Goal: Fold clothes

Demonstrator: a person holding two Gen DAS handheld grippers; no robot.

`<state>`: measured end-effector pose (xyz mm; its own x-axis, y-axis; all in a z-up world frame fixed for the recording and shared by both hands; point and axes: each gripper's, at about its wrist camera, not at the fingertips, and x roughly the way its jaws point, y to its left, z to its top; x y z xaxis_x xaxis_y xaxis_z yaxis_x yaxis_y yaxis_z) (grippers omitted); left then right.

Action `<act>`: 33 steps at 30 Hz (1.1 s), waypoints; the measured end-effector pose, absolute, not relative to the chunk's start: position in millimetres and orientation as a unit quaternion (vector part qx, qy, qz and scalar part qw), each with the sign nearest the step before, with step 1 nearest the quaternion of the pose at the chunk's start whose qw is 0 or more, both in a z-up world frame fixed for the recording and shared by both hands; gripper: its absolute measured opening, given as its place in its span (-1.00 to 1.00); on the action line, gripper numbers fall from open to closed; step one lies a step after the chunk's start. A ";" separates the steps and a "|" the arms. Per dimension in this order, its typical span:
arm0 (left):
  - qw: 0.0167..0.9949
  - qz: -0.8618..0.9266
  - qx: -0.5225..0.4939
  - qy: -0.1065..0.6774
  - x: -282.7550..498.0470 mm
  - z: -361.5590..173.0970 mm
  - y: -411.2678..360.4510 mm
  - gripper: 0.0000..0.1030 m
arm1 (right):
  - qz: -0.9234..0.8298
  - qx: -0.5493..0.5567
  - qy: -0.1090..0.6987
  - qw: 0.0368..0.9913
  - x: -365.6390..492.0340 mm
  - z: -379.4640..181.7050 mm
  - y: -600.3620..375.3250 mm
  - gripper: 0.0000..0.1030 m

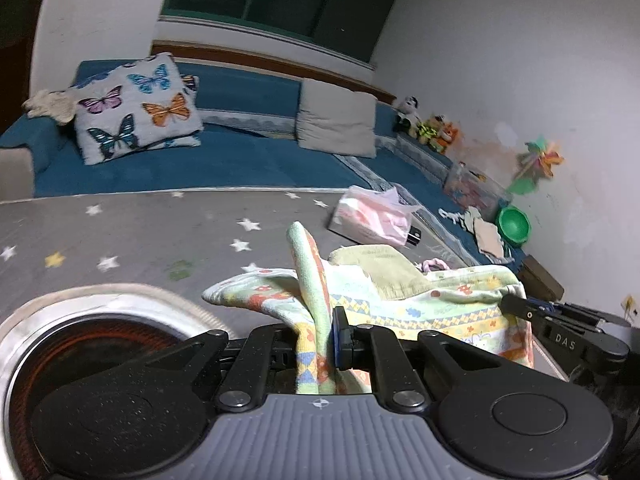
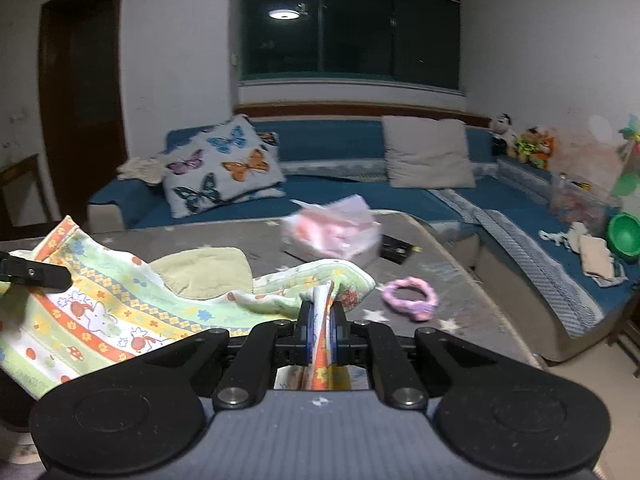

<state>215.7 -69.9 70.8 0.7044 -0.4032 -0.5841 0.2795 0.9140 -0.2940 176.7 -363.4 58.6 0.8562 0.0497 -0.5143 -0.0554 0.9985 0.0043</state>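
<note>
A patterned cloth (image 2: pixel 104 312) in pale green, yellow and orange, with small flowers and animals, is lifted above the grey star-printed table (image 1: pixel 132 232). My left gripper (image 1: pixel 320 336) is shut on one edge of the patterned cloth (image 1: pixel 440 304), a fold standing up between its jaws. My right gripper (image 2: pixel 322 320) is shut on another bunched edge of it. Each gripper shows in the other's view: the right gripper (image 1: pixel 516 308) at the cloth's far corner, the left gripper (image 2: pixel 48 276) at the left edge. A plain olive cloth (image 2: pixel 204 272) lies behind.
A pink tissue pack (image 2: pixel 332 232) and a pink hair band (image 2: pixel 412 296) lie on the table. A round heater with a metal rim (image 1: pixel 72 320) sits below the left gripper. Behind stands a blue sofa (image 2: pixel 328 188) with a butterfly pillow (image 2: pixel 224 168), grey cushion and toys.
</note>
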 end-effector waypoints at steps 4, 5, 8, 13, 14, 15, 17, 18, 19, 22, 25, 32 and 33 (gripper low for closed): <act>0.921 -0.155 -0.049 0.354 228.2 48.3 -85.0 -0.36 | 0.000 -0.003 0.302 0.953 197.5 30.6 -377.3 -0.72; 0.923 -0.143 -0.039 0.356 228.8 42.8 -83.9 -0.22 | -0.007 -0.002 0.313 0.950 201.0 22.3 -379.8 -0.70; 0.926 -0.119 -0.023 0.356 230.1 32.8 -76.0 -0.07 | -0.003 -0.007 0.323 0.946 202.0 7.1 -381.5 -0.70; 0.923 -0.140 -0.026 0.357 234.3 32.0 -83.2 -0.07 | 0.043 0.011 0.330 0.943 207.7 2.6 -364.2 -0.53; 0.922 -0.149 -0.025 0.357 234.3 31.2 -87.5 -0.07 | 0.054 0.015 0.333 0.941 209.5 1.1 -359.2 -0.34; 0.920 -0.158 -0.022 0.359 233.8 29.4 -92.8 -0.07 | 0.065 0.018 0.337 0.939 211.2 -0.4 -354.1 -0.29; 0.916 -0.172 -0.016 0.363 233.9 24.4 -103.3 -0.07 | 0.084 0.016 0.342 0.936 213.2 -3.6 -342.6 -0.28; 0.914 -0.178 -0.013 0.365 233.8 21.0 -108.0 -0.07 | 0.092 0.013 0.344 0.934 213.3 -5.4 -336.7 -0.26; 0.912 -0.182 -0.011 0.368 233.7 18.1 -111.8 -0.07 | 0.100 0.009 0.347 0.933 213.3 -7.2 -330.8 -0.25; 0.906 -0.189 -0.002 0.378 232.2 7.2 -118.9 -0.07 | 0.116 0.004 0.350 0.929 207.6 -12.5 -317.8 -0.24; 0.902 -0.189 0.015 0.387 229.6 -4.3 -123.3 -0.06 | 0.121 -0.008 0.349 0.929 197.1 -15.1 -309.2 -0.23; 0.904 -0.191 0.031 0.382 209.4 -6.2 -121.8 0.10 | 0.141 -0.032 0.340 0.929 153.9 -14.2 -291.4 -0.21; 0.904 -0.190 0.032 0.381 205.4 -5.6 -121.4 0.13 | 0.139 -0.035 0.338 0.930 149.2 -13.9 -289.5 -0.21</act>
<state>205.4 -121.4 -5.6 0.6367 -0.3198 -0.7017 0.3684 0.9255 -0.0876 149.2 -289.5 -13.9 0.7324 0.2353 -0.6390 -0.2831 0.9587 0.0285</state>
